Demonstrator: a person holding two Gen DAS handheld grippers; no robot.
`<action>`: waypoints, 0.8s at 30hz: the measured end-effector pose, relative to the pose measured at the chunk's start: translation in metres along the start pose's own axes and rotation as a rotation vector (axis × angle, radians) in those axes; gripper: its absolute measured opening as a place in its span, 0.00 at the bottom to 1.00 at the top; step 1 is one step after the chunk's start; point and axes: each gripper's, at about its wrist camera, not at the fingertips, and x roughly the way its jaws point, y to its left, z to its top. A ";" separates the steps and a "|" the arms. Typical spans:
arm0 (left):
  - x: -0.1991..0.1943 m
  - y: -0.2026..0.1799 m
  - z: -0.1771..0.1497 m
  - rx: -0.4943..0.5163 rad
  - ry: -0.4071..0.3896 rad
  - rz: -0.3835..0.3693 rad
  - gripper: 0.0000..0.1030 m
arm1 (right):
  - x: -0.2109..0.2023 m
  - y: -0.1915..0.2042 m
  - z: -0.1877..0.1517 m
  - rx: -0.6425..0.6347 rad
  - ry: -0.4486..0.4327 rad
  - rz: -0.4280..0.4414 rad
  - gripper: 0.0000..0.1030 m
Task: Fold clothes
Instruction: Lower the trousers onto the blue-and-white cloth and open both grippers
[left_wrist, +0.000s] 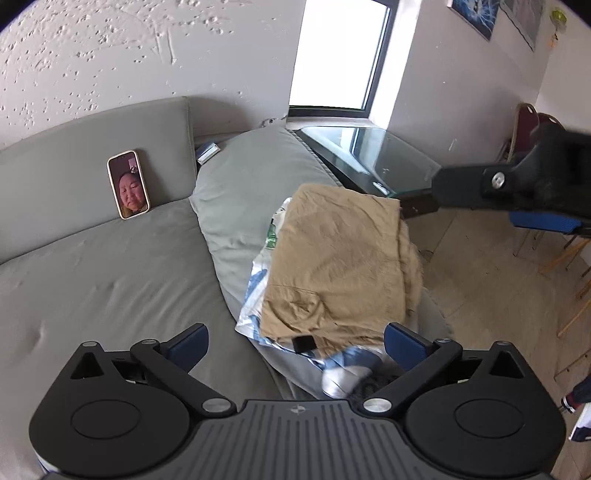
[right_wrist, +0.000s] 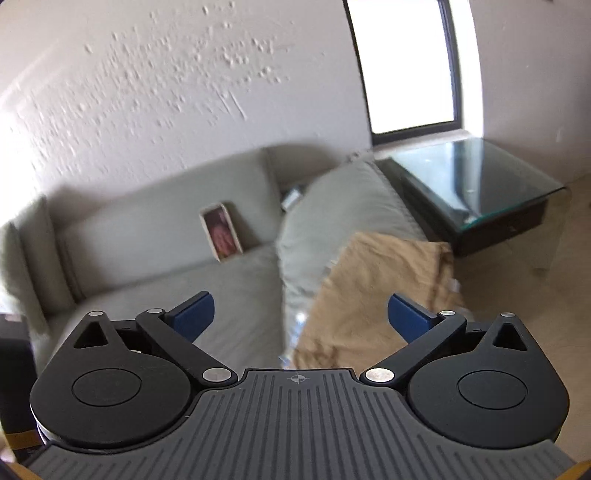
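Both grippers are hanging above the sofa with jaws spread wide, nothing between them: the left gripper (left_wrist: 295, 345) is hovering over the near edge of the clothes, the right gripper (right_wrist: 299, 317) just short of them. Below, a folded tan garment (left_wrist: 332, 266) is lying on top of a blue-and-white garment (left_wrist: 255, 291), the pile resting on a grey cushion (left_wrist: 236, 206) at the sofa's (left_wrist: 92, 277) end. Further back, a phone (left_wrist: 128, 184) is leaning against the backrest, screen lit. Beyond the cushion a glass-topped side table (right_wrist: 476, 184) is standing under the window (right_wrist: 406, 62).
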 end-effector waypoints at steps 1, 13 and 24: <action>-0.005 -0.004 -0.001 0.000 0.006 0.005 0.99 | -0.007 0.002 0.001 -0.018 0.016 -0.035 1.00; -0.049 -0.029 -0.018 0.018 -0.037 0.045 0.99 | -0.057 0.014 -0.003 -0.183 0.089 -0.167 1.00; -0.044 -0.043 -0.020 0.024 -0.010 0.015 0.99 | -0.059 0.000 -0.010 -0.213 0.125 -0.184 1.00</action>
